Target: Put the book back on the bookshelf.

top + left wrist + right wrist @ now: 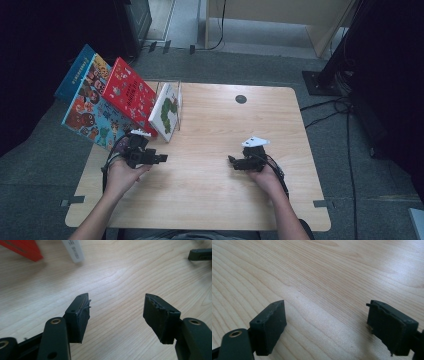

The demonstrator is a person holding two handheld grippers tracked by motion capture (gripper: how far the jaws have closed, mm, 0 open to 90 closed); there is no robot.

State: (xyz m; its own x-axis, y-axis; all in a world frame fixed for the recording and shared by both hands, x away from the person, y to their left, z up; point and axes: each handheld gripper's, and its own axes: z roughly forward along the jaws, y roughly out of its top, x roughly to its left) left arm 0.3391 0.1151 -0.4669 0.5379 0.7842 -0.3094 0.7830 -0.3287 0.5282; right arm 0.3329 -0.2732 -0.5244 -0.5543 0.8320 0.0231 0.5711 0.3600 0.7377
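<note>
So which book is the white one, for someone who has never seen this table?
Start at the wooden table and go to its far left corner, where books lean in a wire rack. The white book is nearest the table's middle, beside the red book, with a green caterpillar-like picture.

A light wooden table (210, 190) with rounded corners stands on a grey floor (350, 150). Black cables (330, 107) trail across the floor at the right, near a dark stand base (320, 80). Pale wooden furniture (280, 20) sits beyond the table.
</note>
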